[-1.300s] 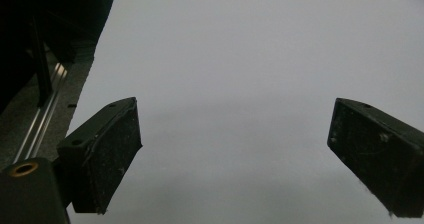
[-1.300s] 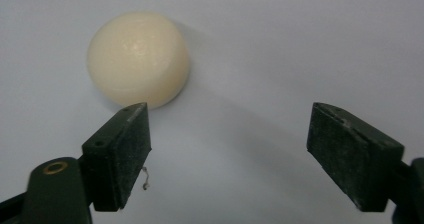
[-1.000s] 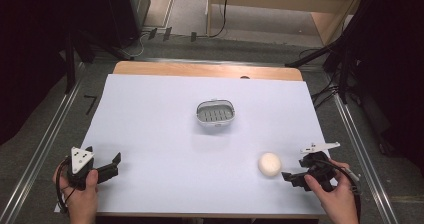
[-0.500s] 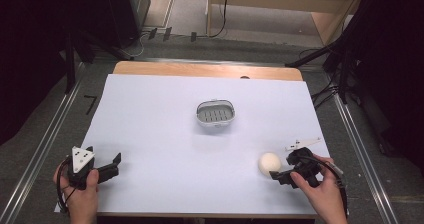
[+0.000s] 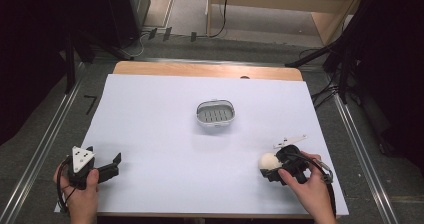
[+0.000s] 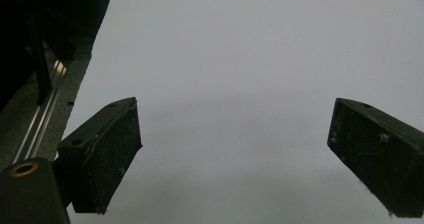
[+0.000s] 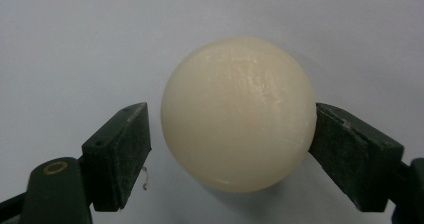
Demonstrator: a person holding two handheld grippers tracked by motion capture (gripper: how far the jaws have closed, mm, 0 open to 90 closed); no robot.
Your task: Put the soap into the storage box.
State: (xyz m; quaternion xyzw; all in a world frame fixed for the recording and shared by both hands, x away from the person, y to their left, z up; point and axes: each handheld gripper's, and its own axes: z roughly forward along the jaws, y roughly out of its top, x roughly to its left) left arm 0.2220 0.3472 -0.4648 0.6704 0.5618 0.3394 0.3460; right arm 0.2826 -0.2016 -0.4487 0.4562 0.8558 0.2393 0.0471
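A cream ball (image 5: 269,160) rests on the white table sheet (image 5: 165,134) at the front right. My right gripper (image 5: 273,165) lies low around it, a hand holding it from the near side. In the right gripper view the ball (image 7: 239,114) sits between the two black jaws: the right jaw meets its side and a thin gap remains at the left one, so the right gripper (image 7: 227,113) is open. At the front left my left gripper (image 5: 104,157) is held still and open over bare sheet; its view, the left gripper (image 6: 235,121), has nothing between its jaws.
A small grey oval dish (image 5: 201,116) with a slotted floor stands at the table's middle. A wooden strip (image 5: 200,70) runs along the far edge. Metal rails (image 5: 47,139) flank both sides, and cables lie on the floor beyond.
My right gripper has slid left along the table to the ball, which now lies between its jaws. The ball, dish and left gripper have stayed put.
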